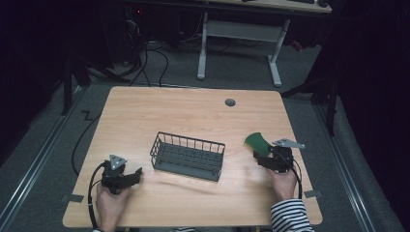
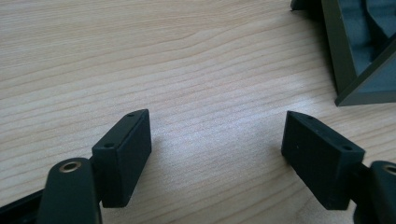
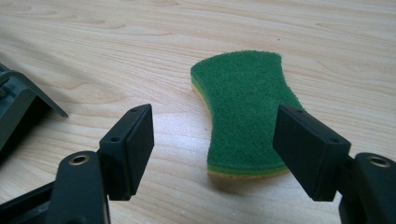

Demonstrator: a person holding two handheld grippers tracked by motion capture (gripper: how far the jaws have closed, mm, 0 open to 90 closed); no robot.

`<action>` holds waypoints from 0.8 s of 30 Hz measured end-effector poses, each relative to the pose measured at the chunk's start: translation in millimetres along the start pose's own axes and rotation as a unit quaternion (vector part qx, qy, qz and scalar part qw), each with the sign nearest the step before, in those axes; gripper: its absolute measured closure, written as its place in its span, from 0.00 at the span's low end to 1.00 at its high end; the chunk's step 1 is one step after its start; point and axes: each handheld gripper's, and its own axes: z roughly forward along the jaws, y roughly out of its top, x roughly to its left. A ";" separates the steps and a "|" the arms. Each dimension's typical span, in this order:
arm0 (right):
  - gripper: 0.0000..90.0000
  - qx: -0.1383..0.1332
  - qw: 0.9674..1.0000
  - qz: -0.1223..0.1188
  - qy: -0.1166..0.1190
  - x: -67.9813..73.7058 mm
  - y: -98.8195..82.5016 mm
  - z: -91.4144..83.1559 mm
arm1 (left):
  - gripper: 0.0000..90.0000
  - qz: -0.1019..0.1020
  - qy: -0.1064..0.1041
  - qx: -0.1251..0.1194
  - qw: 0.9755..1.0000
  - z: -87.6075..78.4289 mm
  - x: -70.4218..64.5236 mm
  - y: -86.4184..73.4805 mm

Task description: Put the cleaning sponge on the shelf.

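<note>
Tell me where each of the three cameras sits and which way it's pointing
High view: above the person's side, looking forward and down on the table, basket, both hands and grippers.
Left gripper view: rides the left gripper, facing bare wood between open jaws.
Right gripper view: rides the right gripper, facing the green sponge, jaws open.
Shared: both gripper views catch a basket corner.

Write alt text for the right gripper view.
A green scouring sponge with a yellow base lies flat on the wooden table, just ahead of the right gripper, whose black jaws stand open. A dark wire basket's corner shows at left.
</note>
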 end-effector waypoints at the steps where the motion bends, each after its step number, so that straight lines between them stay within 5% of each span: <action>1: 0.32 0.002 1.000 -0.002 0.000 -0.5 0.8 0.2 | 0.28 0.000 0.000 0.000 1.000 0.0 0.0 0.1; 11: 0.30 0.017 1.000 -0.006 -0.005 -12.5 8.7 7.5 | 0.27 0.000 0.000 0.000 1.000 0.1 0.0 0.1; 24: 0.28 0.031 0.999 -0.028 -0.004 -11.4 27.8 24.6 | 0.28 0.000 0.001 0.001 1.000 0.2 0.1 0.3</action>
